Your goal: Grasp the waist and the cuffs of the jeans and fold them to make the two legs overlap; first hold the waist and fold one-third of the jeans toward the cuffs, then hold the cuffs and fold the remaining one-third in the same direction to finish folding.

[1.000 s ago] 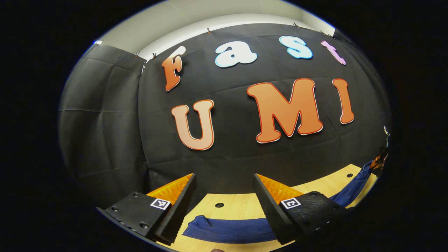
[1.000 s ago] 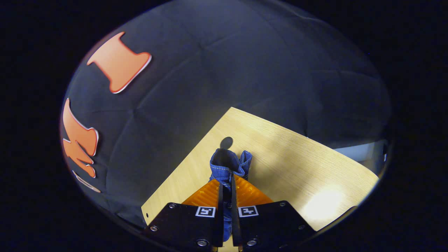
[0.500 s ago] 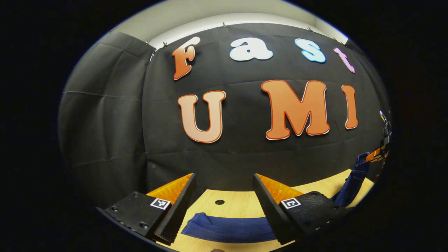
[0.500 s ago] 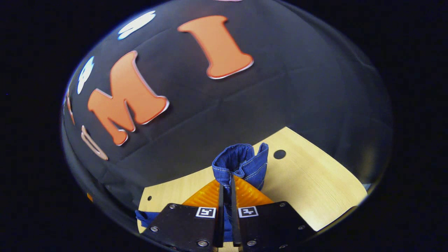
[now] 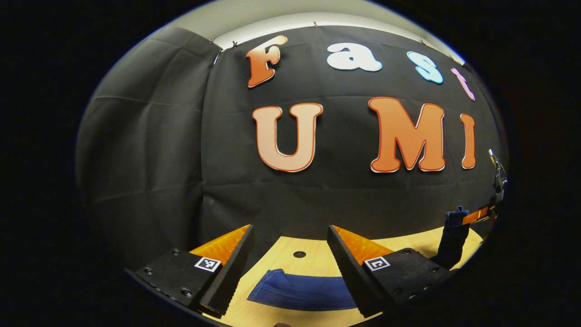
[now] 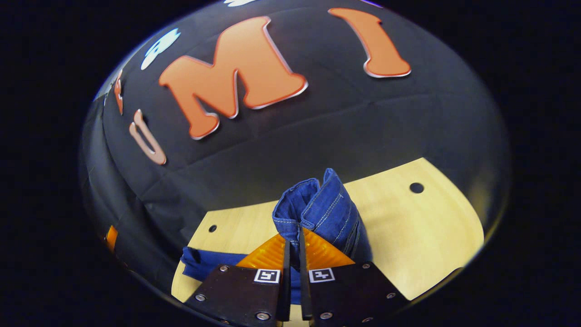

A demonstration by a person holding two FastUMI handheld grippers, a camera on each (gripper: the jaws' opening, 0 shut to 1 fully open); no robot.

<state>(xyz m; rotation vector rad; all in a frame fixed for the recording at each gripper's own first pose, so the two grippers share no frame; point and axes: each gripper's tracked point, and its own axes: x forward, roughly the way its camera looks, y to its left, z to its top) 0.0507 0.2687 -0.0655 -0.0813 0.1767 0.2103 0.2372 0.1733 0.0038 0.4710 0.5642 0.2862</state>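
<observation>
Blue jeans [image 5: 304,290] lie flat on the wooden table [image 5: 317,261], low between the fingers of my left gripper [image 5: 289,229], which is open and holds nothing. My right gripper [image 6: 294,231] is shut on a bunched, stitched end of the jeans [image 6: 317,211], held up off the table [image 6: 408,227]. I cannot tell whether that end is waist or cuffs. The remaining denim [image 6: 204,263] trails flat to the left behind it. In the left gripper view the right gripper [image 5: 481,214] shows at the far right edge, with the lifted denim [image 5: 454,238] hanging below it.
The black cloth wall stands close behind the table's far edge. Small round holes mark the tabletop [image 5: 299,254] [image 6: 416,187] [image 6: 212,228]. Bare wood stretches to the right of the lifted denim in the right gripper view.
My right gripper has lifted its end of the jeans off the table and swung round toward the rest of the denim. The left gripper has turned slightly and stayed open.
</observation>
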